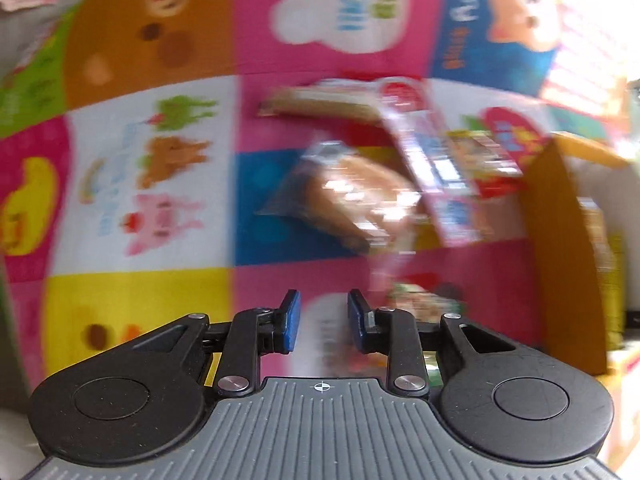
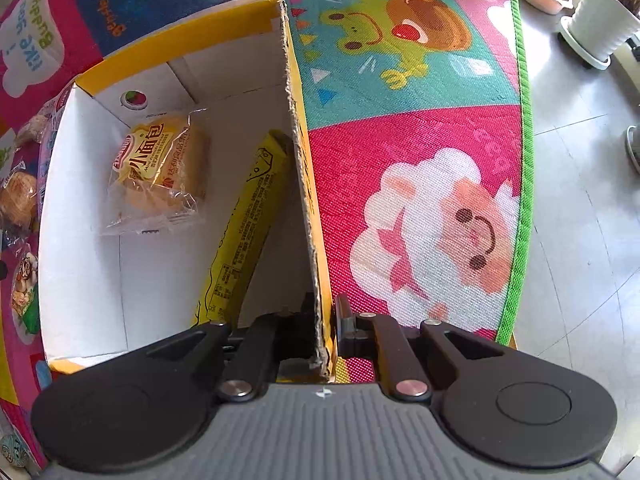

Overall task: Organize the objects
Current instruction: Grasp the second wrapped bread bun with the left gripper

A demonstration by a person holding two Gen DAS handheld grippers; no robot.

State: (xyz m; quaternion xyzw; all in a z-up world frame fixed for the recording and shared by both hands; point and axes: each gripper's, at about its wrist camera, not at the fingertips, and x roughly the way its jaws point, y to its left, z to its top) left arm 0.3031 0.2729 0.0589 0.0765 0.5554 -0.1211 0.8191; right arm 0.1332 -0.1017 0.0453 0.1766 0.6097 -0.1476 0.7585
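Observation:
My left gripper (image 1: 320, 322) is open and empty above the colourful play mat. The left wrist view is blurred. Ahead of it lie a brown bread packet (image 1: 352, 200), a pink snack packet (image 1: 436, 160) and a long brown bar (image 1: 320, 104). My right gripper (image 2: 323, 328) is shut on the side wall of the yellow cardboard box (image 2: 298, 128), one finger inside and one outside. Inside the box lie a small bread packet (image 2: 160, 172) and a long yellow packet (image 2: 244, 232). The box also shows at the right of the left wrist view (image 1: 560, 240).
The play mat (image 2: 420, 160) ends at a green edge on the right, with tiled floor (image 2: 580, 200) and white plant pots (image 2: 600, 20) beyond. More snack packets (image 2: 20, 200) lie on the mat left of the box.

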